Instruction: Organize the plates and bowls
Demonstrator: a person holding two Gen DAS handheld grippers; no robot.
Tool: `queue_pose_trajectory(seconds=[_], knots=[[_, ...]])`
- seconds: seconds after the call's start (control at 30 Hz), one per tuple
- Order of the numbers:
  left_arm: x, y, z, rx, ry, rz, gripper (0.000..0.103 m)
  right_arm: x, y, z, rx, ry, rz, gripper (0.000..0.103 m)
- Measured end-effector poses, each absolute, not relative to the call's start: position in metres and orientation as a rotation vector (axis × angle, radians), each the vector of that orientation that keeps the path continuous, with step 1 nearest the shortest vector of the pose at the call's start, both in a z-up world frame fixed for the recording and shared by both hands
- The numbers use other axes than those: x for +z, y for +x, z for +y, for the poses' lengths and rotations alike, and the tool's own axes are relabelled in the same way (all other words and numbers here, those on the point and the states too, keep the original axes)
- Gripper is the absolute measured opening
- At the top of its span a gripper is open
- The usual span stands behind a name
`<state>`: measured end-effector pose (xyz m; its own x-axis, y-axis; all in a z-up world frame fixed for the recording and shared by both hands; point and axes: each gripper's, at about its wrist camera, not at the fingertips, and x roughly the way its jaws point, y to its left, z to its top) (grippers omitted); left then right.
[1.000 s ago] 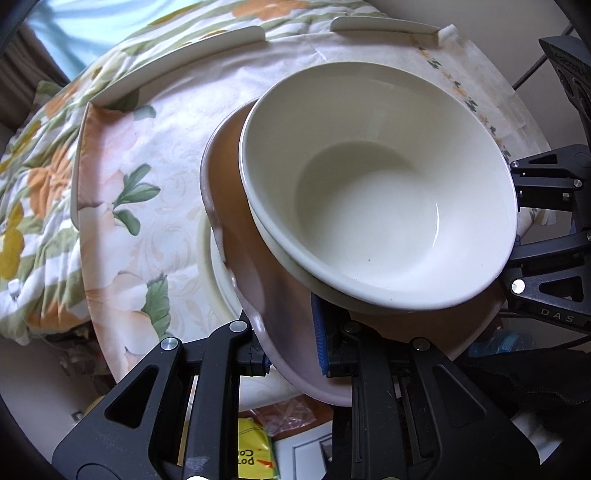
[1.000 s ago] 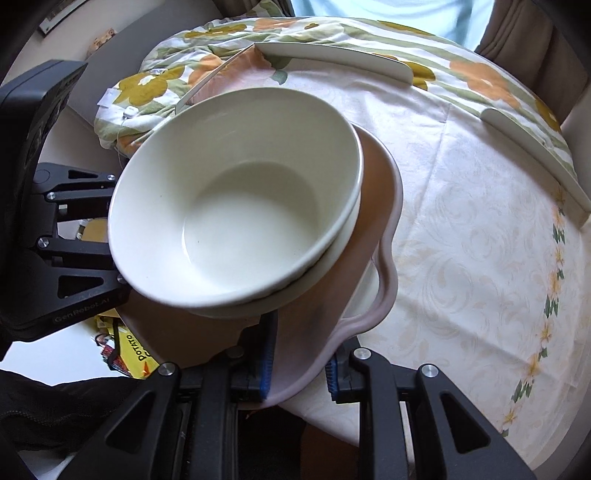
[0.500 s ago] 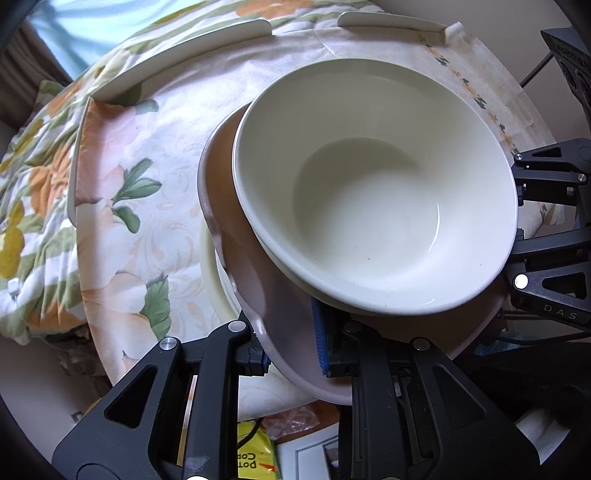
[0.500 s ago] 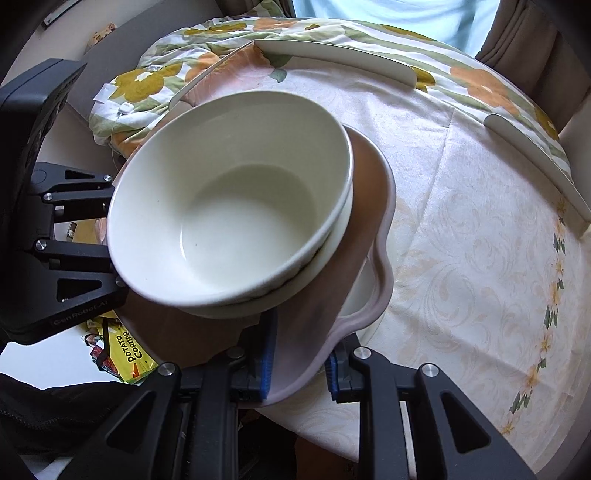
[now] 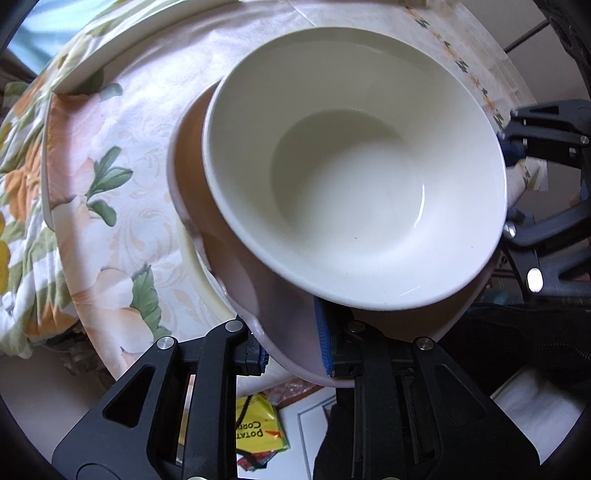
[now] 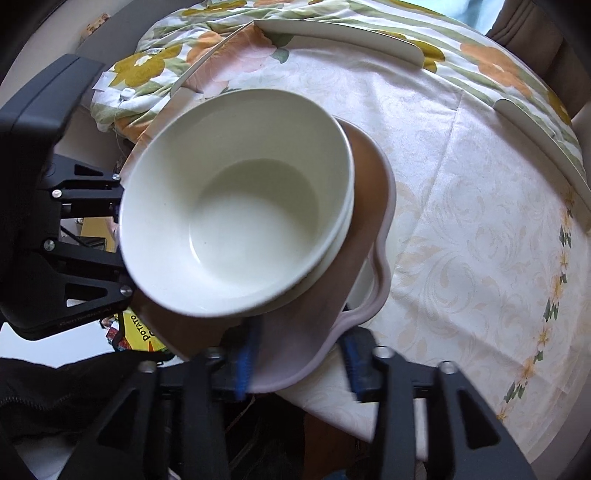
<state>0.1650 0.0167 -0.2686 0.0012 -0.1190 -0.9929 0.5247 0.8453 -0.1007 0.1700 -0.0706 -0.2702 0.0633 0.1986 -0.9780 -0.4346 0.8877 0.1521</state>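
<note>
A white bowl (image 5: 351, 177) nests in a second white bowl on a pink-brown wavy-edged plate (image 5: 284, 321). My left gripper (image 5: 291, 350) is shut on the plate's near rim. My right gripper (image 6: 299, 362) grips the opposite rim; its jaws look wider apart than before, with the plate's edge still between them. The stack (image 6: 236, 229) hangs tilted over the table's edge. A cream plate (image 5: 199, 273) lies on the table under the stack, mostly hidden.
A round table with a floral cloth (image 6: 480, 229) lies ahead. White chair backs (image 6: 340, 33) stand around its far side. A flowered blanket (image 5: 22, 184) lies at the left. A yellow snack packet (image 5: 258, 432) lies on the floor below.
The stack has shifted toward the table's edge and tilted. The right gripper's jaws have spread a little on the plate's rim. The left grip is unchanged.
</note>
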Motion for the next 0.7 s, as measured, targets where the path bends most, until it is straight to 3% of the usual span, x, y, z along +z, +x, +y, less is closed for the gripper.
queue_pose_trajectory(seconds=[0.4, 0.5, 0.53, 0.7], knots=[[-0.265, 0.165, 0.004, -0.522, 0.352, 1.55, 0.026, -0.265, 0.169, -0.081, 0.479, -0.136, 1.458, 0.049], [-0.256, 0.163, 0.004, -0.534, 0.359, 1.536, 0.052, -0.264, 0.167, -0.083, 0.482, -0.114, 1.458, 0.049], [-0.253, 0.163, 0.005, -0.528, 0.369, 1.522, 0.065, -0.264, 0.166, -0.084, 0.484, -0.109, 1.457, 0.049], [-0.249, 0.162, 0.01, -0.515, 0.347, 1.512, 0.067, -0.263, 0.166, -0.083, 0.476, -0.086, 1.453, 0.049]])
